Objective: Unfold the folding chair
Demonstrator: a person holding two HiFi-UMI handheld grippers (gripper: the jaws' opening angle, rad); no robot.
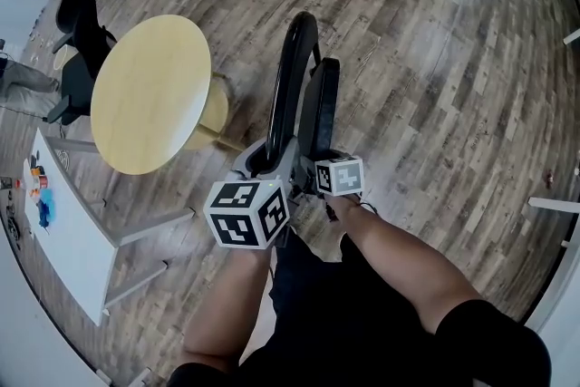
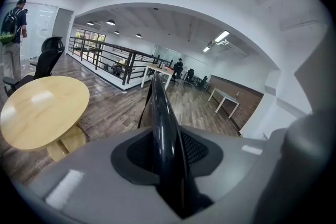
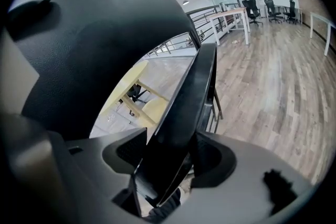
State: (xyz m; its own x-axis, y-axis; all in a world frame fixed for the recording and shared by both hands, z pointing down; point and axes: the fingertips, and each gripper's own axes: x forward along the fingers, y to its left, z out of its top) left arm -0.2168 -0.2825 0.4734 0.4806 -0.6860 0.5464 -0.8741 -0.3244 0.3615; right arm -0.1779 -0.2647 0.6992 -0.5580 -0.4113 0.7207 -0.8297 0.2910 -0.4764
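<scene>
A black folding chair stands folded on the wood floor right in front of me. Its curved backrest (image 1: 292,77) and its seat panel (image 1: 319,109) stand side by side, edge-on. My left gripper (image 1: 265,160) is shut on the near edge of the backrest (image 2: 160,113), which runs between the pads of the left gripper (image 2: 167,165). My right gripper (image 1: 319,157) straddles the seat panel (image 3: 191,97). The jaws of the right gripper (image 3: 168,160) stand wide, with a gap on the panel's left side. The backrest (image 3: 89,44) fills the left of the right gripper view.
A round wooden table (image 1: 149,91) stands close on the chair's left, with a black office chair (image 1: 82,41) beyond it. A white desk (image 1: 63,231) lies at the near left. White table legs (image 1: 553,204) show at the right edge. A person (image 2: 10,34) stands far off.
</scene>
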